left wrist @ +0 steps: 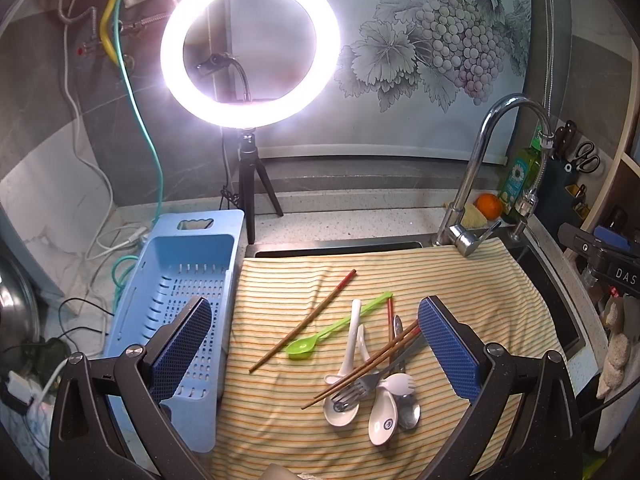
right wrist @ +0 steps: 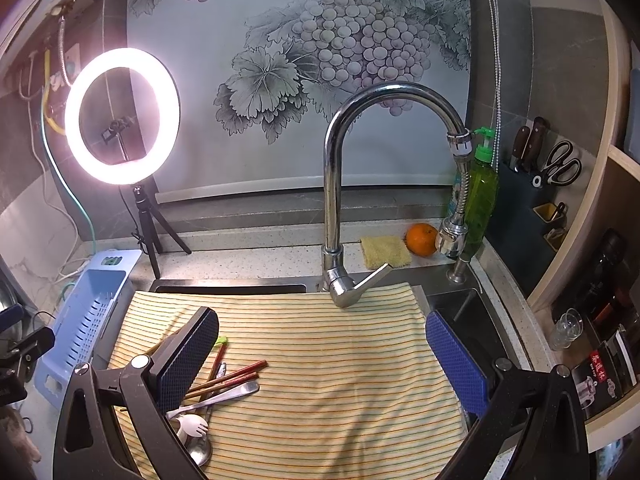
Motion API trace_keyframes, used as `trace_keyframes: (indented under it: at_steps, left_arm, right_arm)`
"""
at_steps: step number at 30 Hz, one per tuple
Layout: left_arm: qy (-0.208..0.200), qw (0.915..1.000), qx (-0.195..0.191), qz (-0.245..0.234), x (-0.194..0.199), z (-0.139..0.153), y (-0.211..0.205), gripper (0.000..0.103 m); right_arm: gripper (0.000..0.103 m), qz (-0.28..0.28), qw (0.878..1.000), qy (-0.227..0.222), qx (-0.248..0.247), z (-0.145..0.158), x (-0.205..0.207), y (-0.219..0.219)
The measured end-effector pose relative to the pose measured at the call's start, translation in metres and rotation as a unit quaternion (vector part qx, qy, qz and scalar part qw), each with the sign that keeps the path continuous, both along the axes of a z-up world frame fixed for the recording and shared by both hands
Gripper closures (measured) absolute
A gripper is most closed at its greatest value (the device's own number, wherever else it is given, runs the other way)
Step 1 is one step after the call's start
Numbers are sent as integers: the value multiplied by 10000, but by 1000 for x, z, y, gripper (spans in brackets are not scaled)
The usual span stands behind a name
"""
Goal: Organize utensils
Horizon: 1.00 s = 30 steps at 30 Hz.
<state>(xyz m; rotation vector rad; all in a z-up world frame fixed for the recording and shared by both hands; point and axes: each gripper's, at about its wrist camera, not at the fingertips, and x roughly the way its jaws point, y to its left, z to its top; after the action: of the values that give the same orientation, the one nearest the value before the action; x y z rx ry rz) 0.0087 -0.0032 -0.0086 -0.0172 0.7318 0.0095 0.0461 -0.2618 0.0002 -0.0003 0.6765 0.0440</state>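
**Sorting not yet begun: both grippers hovering empty over the utensil pile**

The left gripper (left wrist: 316,350) is hanging above the yellow striped cloth (left wrist: 460,280) with its blue-padded fingers (left wrist: 448,348) spread wide and holding nothing. The right gripper (right wrist: 320,364) is likewise spread and empty, over bare cloth to the right of the pile. The utensils are lying on the cloth: a lone brown wooden chopstick (left wrist: 304,320) and a lime-green plastic spoon (left wrist: 340,326) lying apart to the left, while white ceramic soup spoons (left wrist: 382,420), a steel fork (left wrist: 360,388) and more chopsticks are crossing in a heap. The pale blue slotted plastic drainer basket (left wrist: 188,280) is waiting empty at the left. Judging by this, the first pick is pending; the loose chopstick or green spoon looks easiest, calling for a descent and a narrow pinch.
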Motion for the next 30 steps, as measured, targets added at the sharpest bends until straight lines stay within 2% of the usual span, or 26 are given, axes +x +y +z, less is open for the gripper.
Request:
trace_keyframes:
  at_steps: [17, 30]
  left_arm:
    - [47, 10000, -9, -54, 2, -2, -1, 1]
    - [232, 9997, -40, -41, 10, -15, 7, 0]
  right_arm:
    - [1, 0, 10000, 35, 1, -2, 1, -1]
    - [1, -17, 9997, 223, 37, -14, 14, 0]
